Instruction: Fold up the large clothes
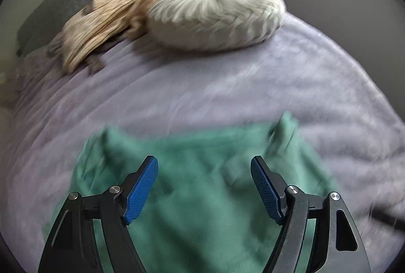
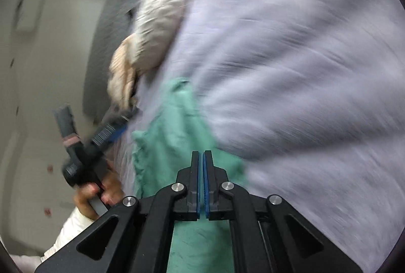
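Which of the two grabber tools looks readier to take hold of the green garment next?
Probably the left gripper: its jaws stand wide open right above the green garment on the bed. The right gripper is shut, with no cloth visibly between its pads.

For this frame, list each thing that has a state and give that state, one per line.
left hand-held gripper: open, nothing between the pads, above the green garment
right hand-held gripper: shut; no cloth visibly held
green garment: rumpled on the bed, partly folded, not flat
round white cushion: lying flat on the bed
beige pleated garment: heaped beside the cushion, unfolded
lilac bedspread: spread, wrinkled
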`<state>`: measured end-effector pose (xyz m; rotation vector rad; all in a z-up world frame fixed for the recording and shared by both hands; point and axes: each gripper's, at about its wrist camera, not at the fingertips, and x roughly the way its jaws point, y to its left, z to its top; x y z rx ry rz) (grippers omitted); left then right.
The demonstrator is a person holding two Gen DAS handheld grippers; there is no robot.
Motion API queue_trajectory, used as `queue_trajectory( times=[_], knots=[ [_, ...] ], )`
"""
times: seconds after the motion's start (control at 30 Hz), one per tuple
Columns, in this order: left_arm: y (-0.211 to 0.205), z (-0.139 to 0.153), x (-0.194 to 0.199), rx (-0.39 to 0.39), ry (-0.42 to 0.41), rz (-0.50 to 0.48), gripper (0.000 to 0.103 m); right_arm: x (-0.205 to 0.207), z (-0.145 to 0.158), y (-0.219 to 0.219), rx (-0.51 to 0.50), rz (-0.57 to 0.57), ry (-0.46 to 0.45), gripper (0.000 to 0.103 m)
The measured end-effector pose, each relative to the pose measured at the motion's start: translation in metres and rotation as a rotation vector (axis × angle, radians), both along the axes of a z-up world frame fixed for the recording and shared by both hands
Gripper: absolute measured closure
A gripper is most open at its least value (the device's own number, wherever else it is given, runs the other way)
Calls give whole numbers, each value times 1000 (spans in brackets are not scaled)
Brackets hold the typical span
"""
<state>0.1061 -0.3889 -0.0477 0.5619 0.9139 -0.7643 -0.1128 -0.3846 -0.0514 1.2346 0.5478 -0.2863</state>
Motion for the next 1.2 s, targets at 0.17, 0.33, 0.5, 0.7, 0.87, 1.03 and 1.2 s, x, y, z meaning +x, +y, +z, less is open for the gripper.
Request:
queue_trajectory(
  times=[0.17, 0.33, 0.5, 0.7, 0.87, 1.03, 1.2],
  knots=[
    [64, -18, -1, 50, -39, 117, 26, 89, 9, -15, -87, 152, 0, 98],
    [125, -48, 19, 114, -1, 262, 26, 159, -20, -27, -166, 255, 117, 98],
    [163, -63, 37, 81, 36, 329, 26, 137, -48, -60, -153, 102, 213, 103],
    [191, -41, 43, 28, 82, 369, 26, 97, -30, -59, -103, 57, 239, 98],
    [208, -34, 26, 15, 128, 333, 26, 77, 1, -10, -177, 197, 213, 98],
    [225, -61, 13, 86, 129, 359, 26, 70, -5, 36, -262, 330, 304, 98],
    [251, -61, 19, 32, 195, 452, 17, 46, -36, 21, -115, 253, 336, 103]
  ],
)
